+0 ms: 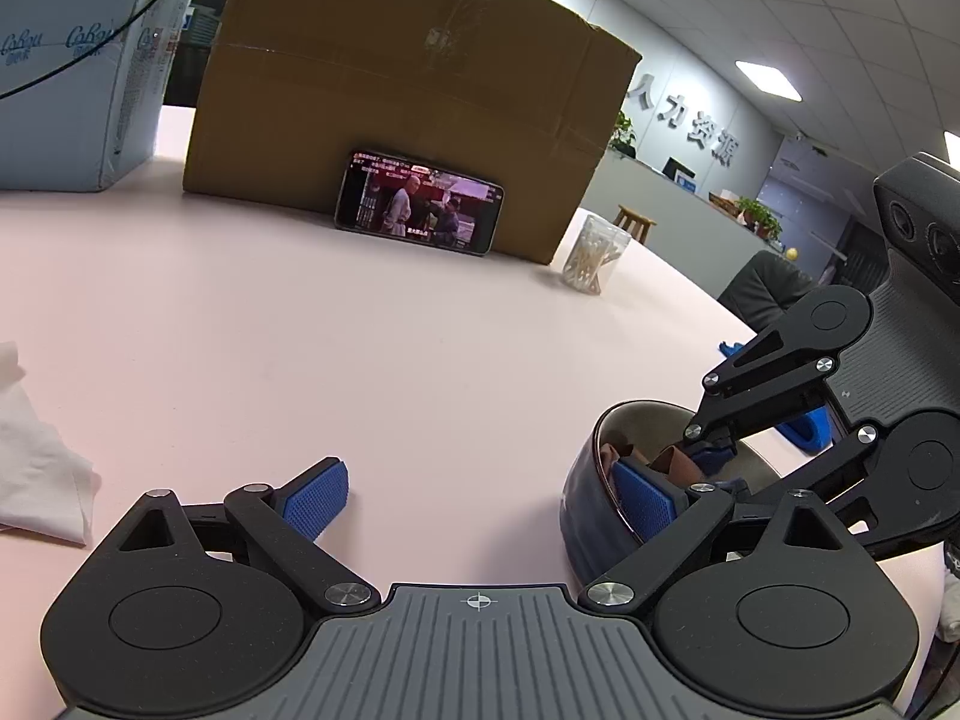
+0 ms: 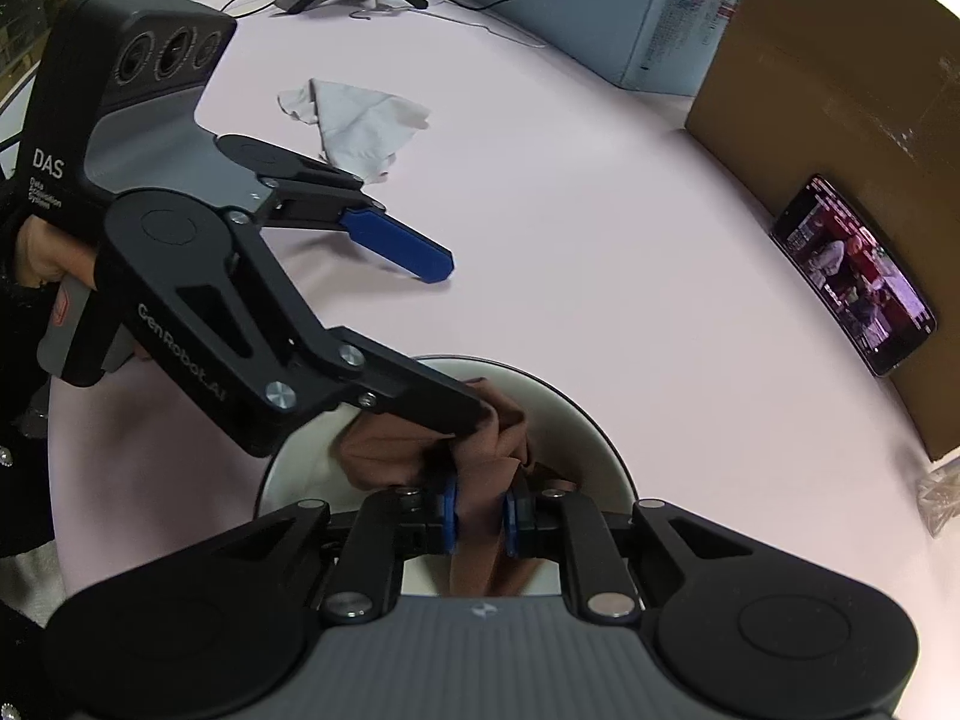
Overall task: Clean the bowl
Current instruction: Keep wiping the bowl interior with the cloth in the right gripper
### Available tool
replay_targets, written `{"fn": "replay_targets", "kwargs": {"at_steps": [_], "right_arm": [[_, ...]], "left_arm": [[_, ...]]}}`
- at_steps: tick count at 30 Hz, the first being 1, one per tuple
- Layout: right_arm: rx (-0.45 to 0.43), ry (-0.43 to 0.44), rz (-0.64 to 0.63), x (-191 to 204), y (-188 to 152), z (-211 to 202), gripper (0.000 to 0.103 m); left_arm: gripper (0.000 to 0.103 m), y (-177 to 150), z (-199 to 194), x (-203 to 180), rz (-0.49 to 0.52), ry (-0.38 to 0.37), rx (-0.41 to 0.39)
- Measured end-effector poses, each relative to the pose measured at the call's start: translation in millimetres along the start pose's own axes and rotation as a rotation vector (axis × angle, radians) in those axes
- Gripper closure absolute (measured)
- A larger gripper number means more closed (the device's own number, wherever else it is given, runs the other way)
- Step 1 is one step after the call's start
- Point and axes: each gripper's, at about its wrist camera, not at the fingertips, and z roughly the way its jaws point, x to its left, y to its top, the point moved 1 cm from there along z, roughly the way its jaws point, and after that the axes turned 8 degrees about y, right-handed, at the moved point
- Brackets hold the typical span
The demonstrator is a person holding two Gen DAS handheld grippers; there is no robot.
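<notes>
The right hand-held gripper (image 2: 480, 516) is clamped on a brown cloth (image 2: 480, 450) inside the bowl (image 2: 606, 450) just ahead; the left hand-held gripper (image 1: 480, 498) spreads wide, one finger inside. Wiping comes next, I think: rub around

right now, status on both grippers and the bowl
Right gripper shut on brown cloth inside bowl. Left gripper open wide, one finger inside the bowl rim. White tissue lies apart, nothing blocking.
</notes>
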Motion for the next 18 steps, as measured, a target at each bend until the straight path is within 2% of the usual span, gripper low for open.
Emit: {"fn": "replay_targets", "kwargs": {"at_steps": [5,15,18], "right_arm": [[0.032,-0.009,-0.015,5,-3,-3,0.090],[-0.002,0.026,-0.022,6,2,1,0.090],[0.020,0.003,-0.026,6,2,0,0.090]], "left_arm": [[0.007,0,-1,0,0.000,-0.002,0.000],[0.007,0,0,0,0.000,-0.001,0.001],[0.007,0,0,0,0.000,-0.001,0.000]]}}
